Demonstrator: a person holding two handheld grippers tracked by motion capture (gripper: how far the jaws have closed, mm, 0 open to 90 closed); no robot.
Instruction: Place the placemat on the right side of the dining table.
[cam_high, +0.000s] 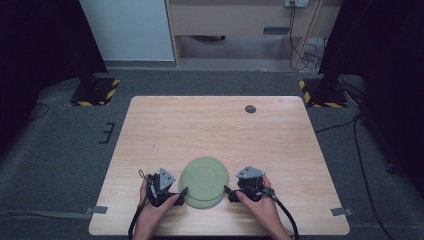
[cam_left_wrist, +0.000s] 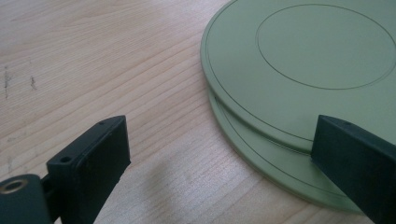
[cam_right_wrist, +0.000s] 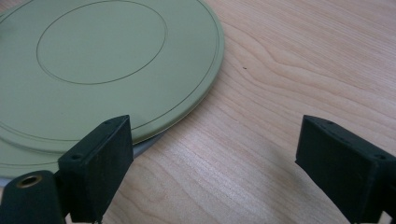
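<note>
Under the top plate, another plate

Looks like a lab/test bay to me: I see a bare wood table on grey carpet, hazard-striped stand bases, loose cables, prob. a desk behind.

Two green plates stacked flat, slightly offset.
</note>
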